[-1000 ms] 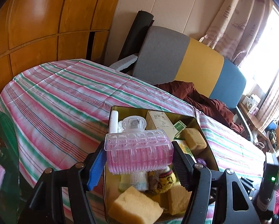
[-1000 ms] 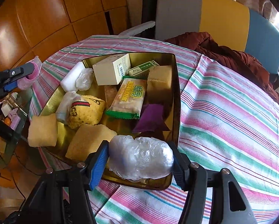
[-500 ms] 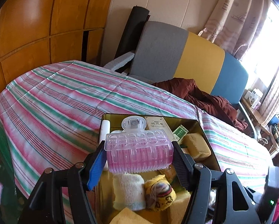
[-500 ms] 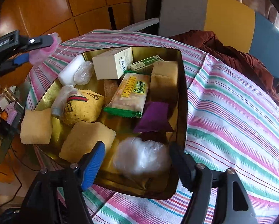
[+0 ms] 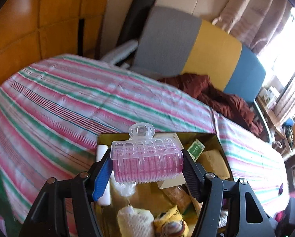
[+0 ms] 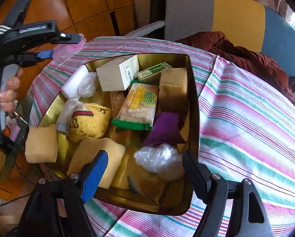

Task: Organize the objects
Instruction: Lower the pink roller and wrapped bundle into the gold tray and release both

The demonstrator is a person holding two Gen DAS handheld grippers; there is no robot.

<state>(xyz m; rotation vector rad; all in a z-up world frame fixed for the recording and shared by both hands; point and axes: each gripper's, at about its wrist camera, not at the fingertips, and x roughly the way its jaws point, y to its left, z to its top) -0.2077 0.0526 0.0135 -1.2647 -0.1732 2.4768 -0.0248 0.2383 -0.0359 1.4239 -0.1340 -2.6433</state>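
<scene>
My left gripper is shut on a pink hair roller with a clear clip, held above the near-left part of the gold tin tray. In the right wrist view the roller shows at the far left, past the tray's rim. My right gripper is open and empty above the tray's near corner. A clear plastic-wrapped bundle lies in the tray between its fingers, apart from them.
The tray holds several sponges, a white box, a snack packet, a purple pouch and a yellow sock. It sits on a striped tablecloth. A chair with a maroon cloth stands behind.
My right gripper opened and let the plastic-wrapped bundle drop into the tray, then drew back a little. My left gripper carried the roller forward over the tray.
</scene>
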